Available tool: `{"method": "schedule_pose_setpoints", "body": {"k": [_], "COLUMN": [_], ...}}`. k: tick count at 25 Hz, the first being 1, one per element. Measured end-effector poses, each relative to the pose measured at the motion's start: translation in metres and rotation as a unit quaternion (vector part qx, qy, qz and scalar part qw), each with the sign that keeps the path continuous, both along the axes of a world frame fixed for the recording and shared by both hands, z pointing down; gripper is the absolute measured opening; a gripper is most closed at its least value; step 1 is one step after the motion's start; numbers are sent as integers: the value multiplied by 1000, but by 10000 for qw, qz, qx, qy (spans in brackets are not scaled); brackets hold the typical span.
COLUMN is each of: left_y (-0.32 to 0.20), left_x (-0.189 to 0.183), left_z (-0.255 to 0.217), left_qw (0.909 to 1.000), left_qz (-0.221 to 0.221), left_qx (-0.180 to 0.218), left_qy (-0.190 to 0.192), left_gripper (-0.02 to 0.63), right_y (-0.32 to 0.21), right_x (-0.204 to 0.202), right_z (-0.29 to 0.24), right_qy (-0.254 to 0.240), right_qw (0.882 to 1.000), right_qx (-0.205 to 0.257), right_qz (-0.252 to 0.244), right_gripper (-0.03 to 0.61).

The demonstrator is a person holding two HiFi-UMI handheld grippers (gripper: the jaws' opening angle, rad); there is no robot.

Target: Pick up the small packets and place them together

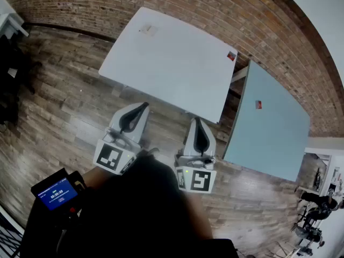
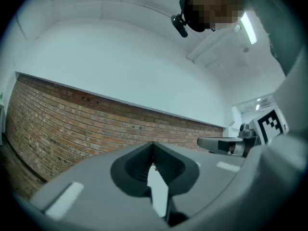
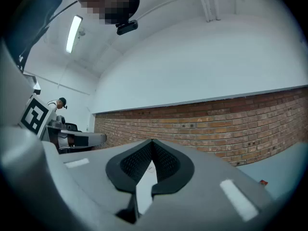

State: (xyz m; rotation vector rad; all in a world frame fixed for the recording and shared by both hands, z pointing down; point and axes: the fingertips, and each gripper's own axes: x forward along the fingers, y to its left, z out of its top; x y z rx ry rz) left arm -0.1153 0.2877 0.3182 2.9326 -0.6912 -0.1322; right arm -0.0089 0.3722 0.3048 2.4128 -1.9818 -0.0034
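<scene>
My left claw [image 1: 144, 107] and right claw [image 1: 196, 121], both closed on nothing, level before the white desk [image 1: 172, 69]; pale packet [image 1: 149, 30] and red packet [image 1: 231, 55] lie well apart, print unreadable.

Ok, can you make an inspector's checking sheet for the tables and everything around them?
surface: white table beside a blue table.
job's things: pale packet and red packet far apart on the white table; second red packet on the blue table.
clutter: nothing seen.
grippers: left tool and right tool both shut and empty, held over the floor just short of the white table.
cables: nothing seen.
surroundings: wooden floor, brick wall, a small blue screen at lower left.
</scene>
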Motion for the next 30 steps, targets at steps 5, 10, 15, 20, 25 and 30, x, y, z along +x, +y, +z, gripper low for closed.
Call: {"method": "schedule_pose_setpoints", "body": {"k": [5,10,15,20,25,30], "left_y": [-3,-10,-20,2,22,33], "left_x": [-2,-7,-15,-11,0,4], "left_z": [0,4,6,9,5,7], "left_qw": [10000,9997,9990,9981,9977,9968], "left_qz": [-53,-213,-394,-567,-607,-736], "left_qx": [-42,-80,-62,13,130,147], "left_qy": [5,-91,-183,-246,-281,-269], "left_gripper": [0,0,0,0,0,0], "right_y": [0,6,12,37,53,66], "right_x": [-1,7,17,31,44,50], "right_z": [1,7,12,20,25,31], "right_qy": [-48,-174,-226,-292,-389,-424], "right_qw": [10000,9998,9996,9995,9992,9991], "right_qx": [41,-72,-146,-54,0,-8], "right_qz": [-20,-13,91,67,2,-74], "right_gripper": [0,2,2,3,2,2]}}
